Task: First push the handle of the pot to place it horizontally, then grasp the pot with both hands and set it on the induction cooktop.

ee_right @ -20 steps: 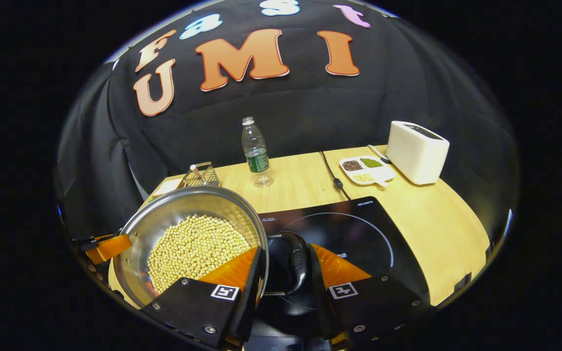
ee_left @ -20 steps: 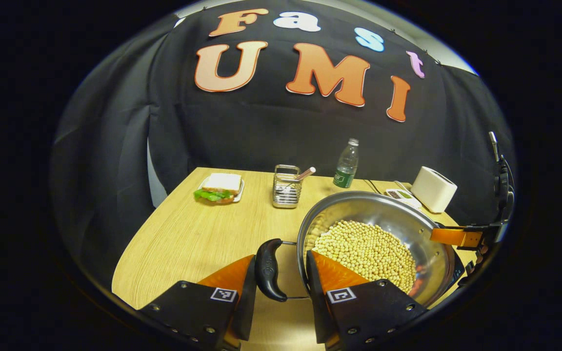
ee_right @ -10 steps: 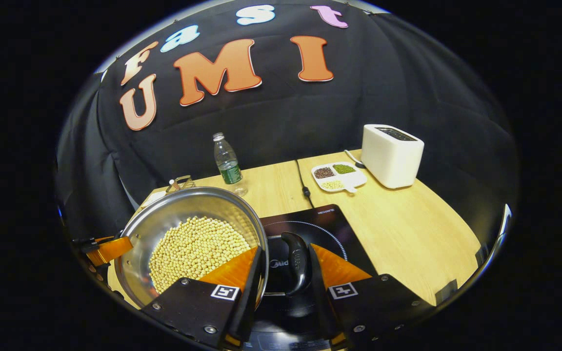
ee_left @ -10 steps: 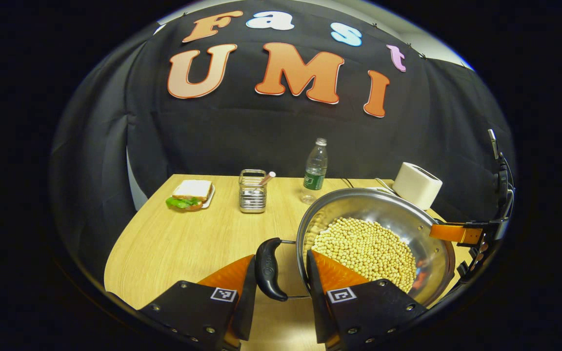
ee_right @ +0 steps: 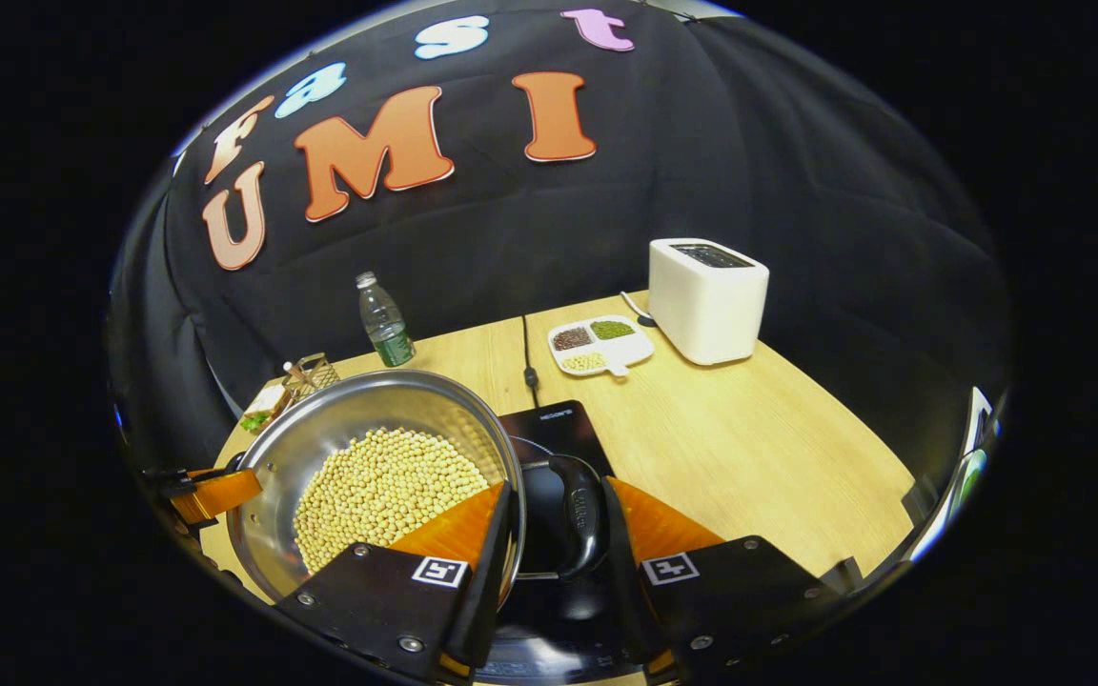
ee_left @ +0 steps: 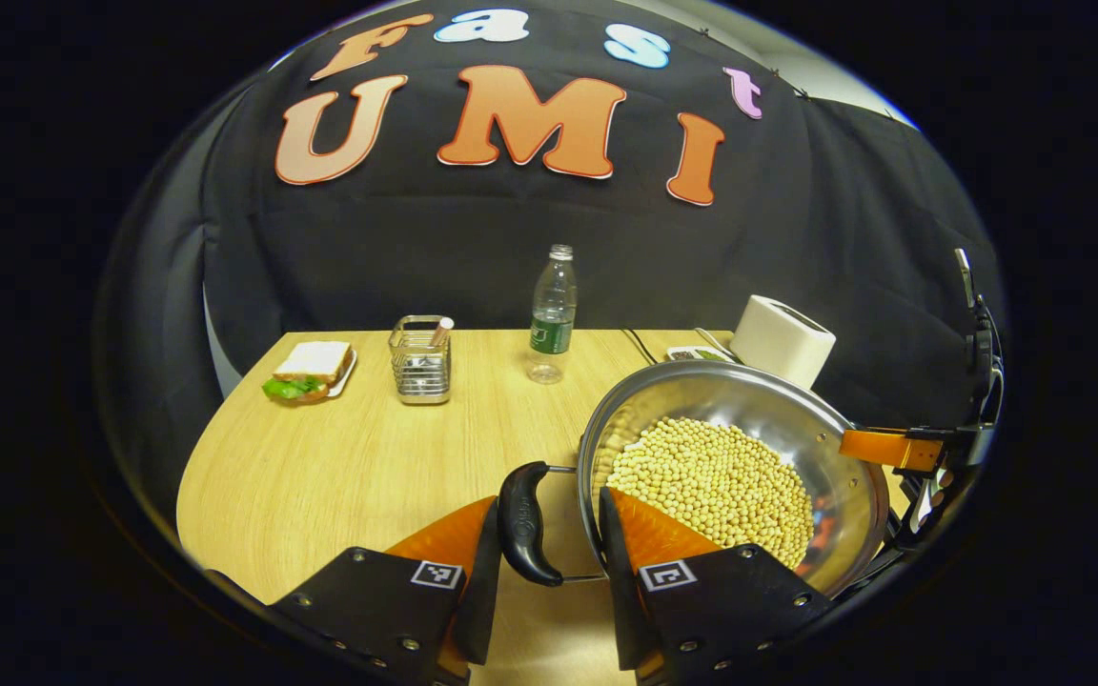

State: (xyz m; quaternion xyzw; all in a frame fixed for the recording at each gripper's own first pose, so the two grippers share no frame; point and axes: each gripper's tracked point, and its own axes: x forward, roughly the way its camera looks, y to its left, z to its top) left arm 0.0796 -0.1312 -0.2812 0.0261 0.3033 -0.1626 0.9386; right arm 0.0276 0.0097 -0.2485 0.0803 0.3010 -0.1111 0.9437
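In the left gripper view the left gripper (ee_left: pixel 542 543) has its jaws closed a good way around the pot's near black handle (ee_left: pixel 522 524), one finger outside the handle and the other inside the pot's rim, so handle and rim sit between them; whether both fingers press I cannot tell; the steel pot (ee_left: pixel 778 419), holding a heap of pale beans (ee_left: pixel 716 481), lies just beyond, and at its far rim the other gripper's finger (ee_left: pixel 884 448) reaches the wall; in the right gripper view the right gripper (ee_right: pixel 557 534) stands likewise about the opposite handle (ee_right: pixel 579 514), one finger inside the rim above the beans (ee_right: pixel 377 486) and one outside, and its grip too cannot be judged; the pot (ee_right: pixel 339 419) hangs over the near-left part of the black induction cooktop (ee_right: pixel 554 429); whether its base touches the glass is hidden; farther back on the bench (ee_right: pixel 749 448) lie a cord (ee_right: pixel 527 357), a divided dish (ee_right: pixel 599 345) and a white toaster (ee_right: pixel 706 300); toward the far edge stand a water bottle (ee_left: pixel 552 303), a wire holder (ee_left: pixel 420 360) and a sandwich on a plate (ee_left: pixel 311 370).
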